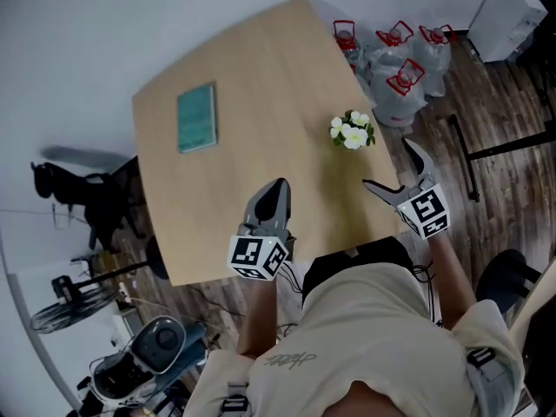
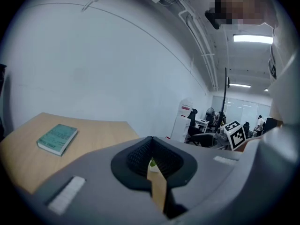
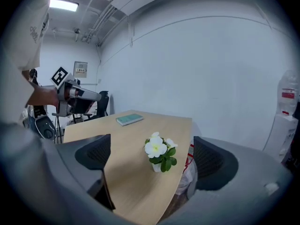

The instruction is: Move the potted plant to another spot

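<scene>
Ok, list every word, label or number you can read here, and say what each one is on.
Nothing here reads clearly.
Cover of the teal book: print too small.
Red labels on the water jugs: blurred.
The wall sign: too small.
Print on the shirt: stylised, illegible.
Cubes on the left gripper and right gripper: square patterns, no letters.
</scene>
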